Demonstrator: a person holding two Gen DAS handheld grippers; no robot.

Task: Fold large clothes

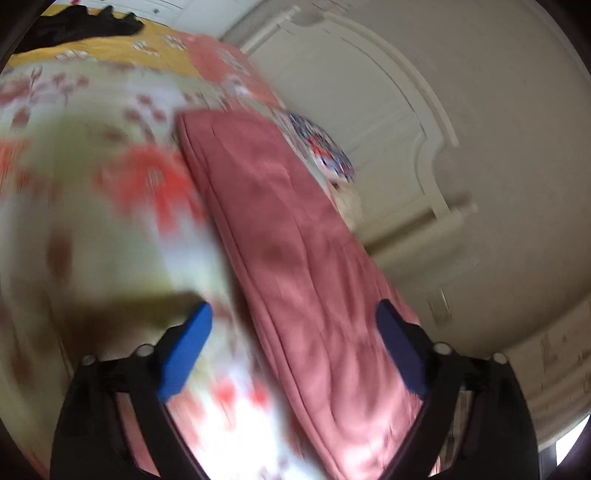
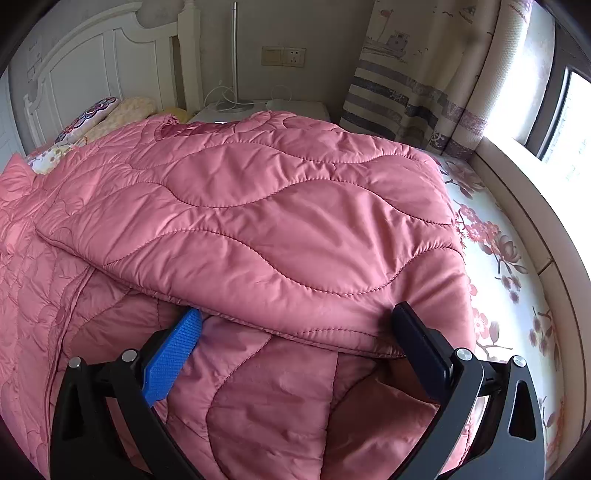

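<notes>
A large pink quilted garment (image 2: 258,221) lies on the bed, with one part folded over the rest. My right gripper (image 2: 295,317) is open at the near edge of the folded layer, its fingers on either side of that edge, holding nothing. In the blurred left wrist view the same pink garment (image 1: 295,258) runs as a long folded strip across the floral bed sheet (image 1: 92,203). My left gripper (image 1: 293,314) is open above the strip's left edge and holds nothing.
A white headboard (image 2: 92,62) and pillows (image 2: 96,114) are at the far end. A nightstand (image 2: 266,107) with cables, a wall socket (image 2: 284,56) and a striped curtain (image 2: 424,85) stand behind. A dark garment (image 1: 85,26) lies on an orange cover.
</notes>
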